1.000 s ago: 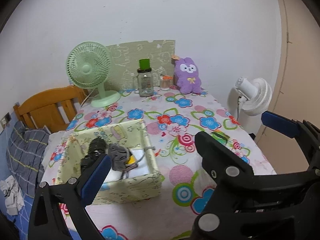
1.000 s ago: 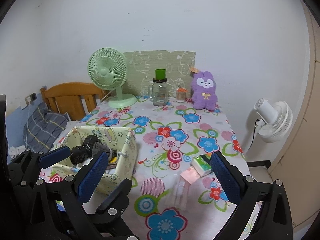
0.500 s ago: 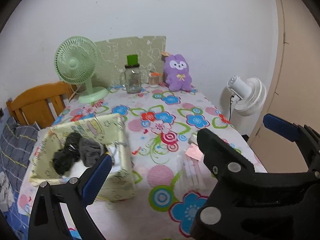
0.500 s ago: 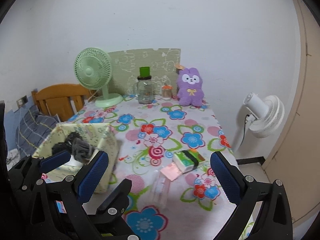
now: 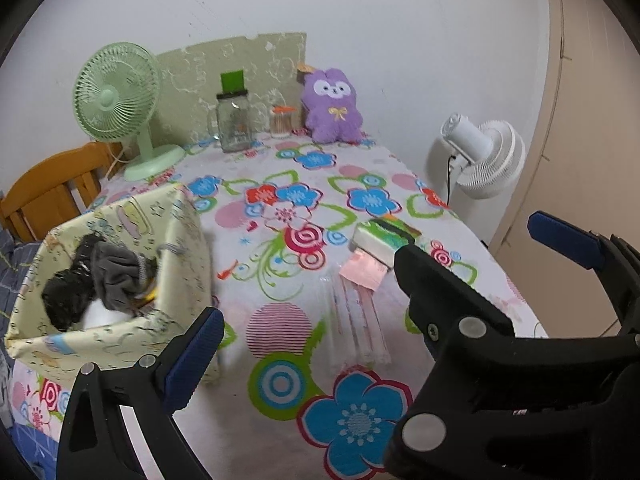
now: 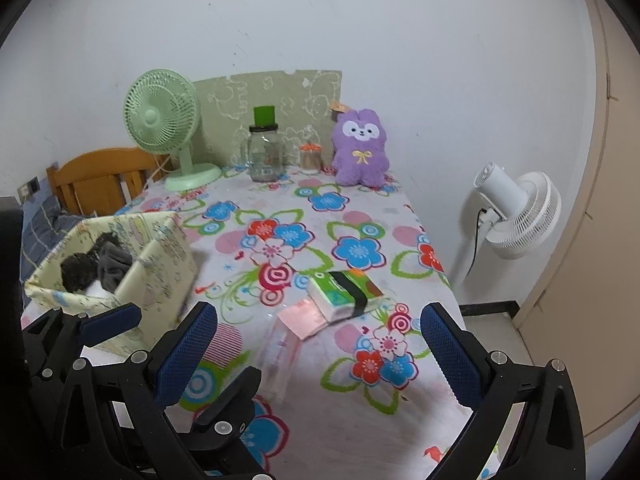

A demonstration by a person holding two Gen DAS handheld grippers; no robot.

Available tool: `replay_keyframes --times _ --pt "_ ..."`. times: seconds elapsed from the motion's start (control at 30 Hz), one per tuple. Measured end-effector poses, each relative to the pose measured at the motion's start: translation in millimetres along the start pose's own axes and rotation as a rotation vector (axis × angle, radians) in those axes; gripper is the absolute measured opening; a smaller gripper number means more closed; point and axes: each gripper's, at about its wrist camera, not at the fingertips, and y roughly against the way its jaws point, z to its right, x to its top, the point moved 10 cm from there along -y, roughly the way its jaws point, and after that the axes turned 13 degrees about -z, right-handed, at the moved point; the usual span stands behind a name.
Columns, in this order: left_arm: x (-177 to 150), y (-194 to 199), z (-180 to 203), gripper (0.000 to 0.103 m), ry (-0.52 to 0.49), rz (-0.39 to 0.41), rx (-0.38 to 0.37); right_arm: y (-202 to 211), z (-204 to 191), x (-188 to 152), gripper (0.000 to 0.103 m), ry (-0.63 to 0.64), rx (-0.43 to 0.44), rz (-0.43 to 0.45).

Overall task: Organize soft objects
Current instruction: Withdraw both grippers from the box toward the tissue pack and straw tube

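Both hand-held grippers, left (image 5: 370,276) and right (image 6: 318,354), are held spread and empty above the counter (image 6: 360,216). Socks (image 5: 92,276) are gathered in the bin (image 5: 116,336); the tissue pack (image 6: 344,290) is lined up ahead, likely next.

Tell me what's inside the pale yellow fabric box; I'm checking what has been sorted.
The fabric box holds a black bundle, a grey cloth bundle, something white beneath them and a bit of yellow. Anything deeper is hidden by these and the box walls.
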Motion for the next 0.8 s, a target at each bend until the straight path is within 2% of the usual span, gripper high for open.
replay_keyframes --times 0.13,0.23,0.43,0.8 --pt "-3 -15 6 0.099 -0.007 -0.037 0.004 -13 10 -6 0.103 -0.011 -0.010 -0.024" --pt "-3 -25 11 0.095 -0.013 -0.061 0.012 -23 18 -10 0.103 -0.030 -0.001 -0.044" --pt "-5 -43 15 0.093 -0.010 -0.101 0.006 -41 27 -15 0.102 -0.043 0.008 -0.072" --pt "-14 -76 21 0.080 -0.001 -0.198 -0.008 -72 41 -26 0.102 -0.083 0.019 -0.137"
